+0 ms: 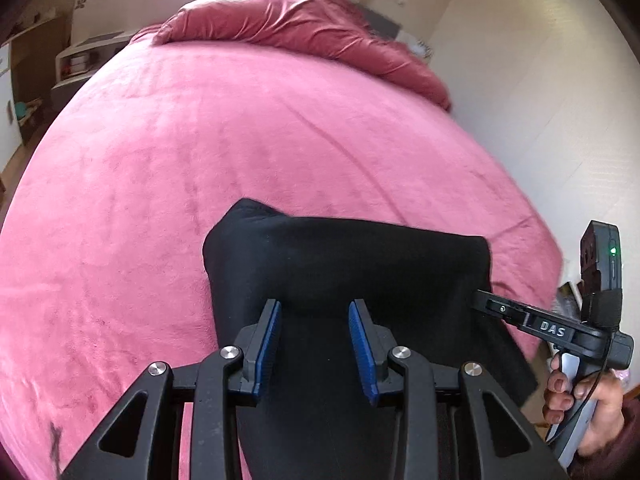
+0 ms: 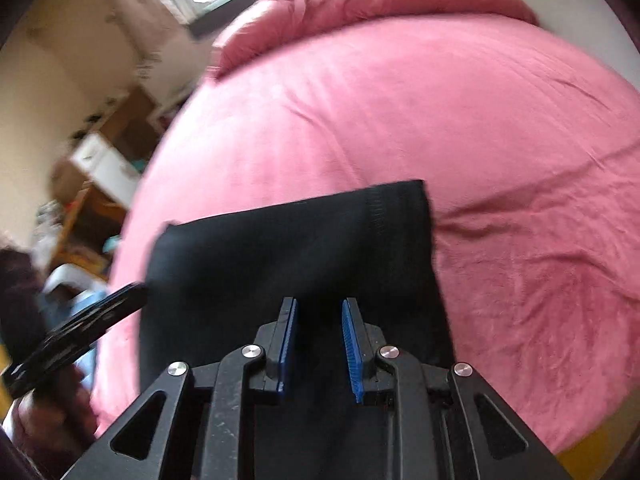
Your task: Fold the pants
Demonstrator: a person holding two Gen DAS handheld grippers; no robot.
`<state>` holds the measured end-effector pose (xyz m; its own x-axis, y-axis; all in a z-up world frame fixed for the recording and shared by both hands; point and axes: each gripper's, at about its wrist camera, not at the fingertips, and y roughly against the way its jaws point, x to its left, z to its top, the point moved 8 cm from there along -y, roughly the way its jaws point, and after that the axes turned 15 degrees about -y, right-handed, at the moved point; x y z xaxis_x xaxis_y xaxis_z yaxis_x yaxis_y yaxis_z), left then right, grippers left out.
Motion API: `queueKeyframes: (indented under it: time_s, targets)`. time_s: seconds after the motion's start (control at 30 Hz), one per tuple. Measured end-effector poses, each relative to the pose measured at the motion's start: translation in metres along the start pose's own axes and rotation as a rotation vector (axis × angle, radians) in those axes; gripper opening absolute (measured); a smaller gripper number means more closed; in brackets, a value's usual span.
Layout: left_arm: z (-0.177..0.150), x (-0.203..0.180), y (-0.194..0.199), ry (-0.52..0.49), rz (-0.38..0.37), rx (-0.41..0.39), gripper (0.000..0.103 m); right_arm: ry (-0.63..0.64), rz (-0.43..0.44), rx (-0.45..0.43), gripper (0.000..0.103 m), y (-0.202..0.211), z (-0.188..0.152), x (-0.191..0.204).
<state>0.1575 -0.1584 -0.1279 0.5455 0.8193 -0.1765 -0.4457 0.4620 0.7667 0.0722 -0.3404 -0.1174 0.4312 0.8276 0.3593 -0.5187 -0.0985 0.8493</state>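
Note:
Black pants [image 1: 340,264] lie folded on the near part of a pink bed [image 1: 248,132]. In the left wrist view my left gripper [image 1: 314,312] is open, its blue pads over the cloth with nothing between them. My right gripper [image 1: 486,300] shows at the pants' right edge there. In the right wrist view the pants [image 2: 288,248] fill the near middle, a stitched hem at their far right corner. My right gripper [image 2: 318,308] is open over the cloth, its pads apart and empty. The left gripper's fingers [image 2: 120,300] reach the pants' left edge, blurred.
A darker pink duvet [image 1: 304,28] is bunched at the bed's far end. A white wall [image 1: 540,92] runs along the bed's right side. Shelves and furniture [image 2: 96,168] stand left of the bed. The bed's near edge drops off below the pants.

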Motion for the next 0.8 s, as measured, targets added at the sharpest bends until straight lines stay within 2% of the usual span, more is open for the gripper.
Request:
queueKeyframes:
  time_s: [0.1, 0.27, 0.53, 0.8]
  targets:
    - [-0.006, -0.002, -0.019, -0.021, 0.085, 0.040, 0.036, -0.038, -0.009, 0.006, 0.016, -0.020, 0.001, -0.011]
    - [-0.009, -0.009, -0.032, -0.038, 0.167, 0.023, 0.036, 0.045, -0.003, -0.068, 0.015, -0.030, 0.001, -0.012]
    - [-0.010, -0.010, -0.020, -0.033, 0.165, 0.000, 0.039, 0.022, 0.081, -0.101, 0.014, -0.024, -0.003, -0.016]
    - [-0.017, -0.012, 0.006, -0.037, 0.181, -0.022, 0.044, 0.034, 0.086, -0.100, 0.018, -0.007, -0.008, -0.011]
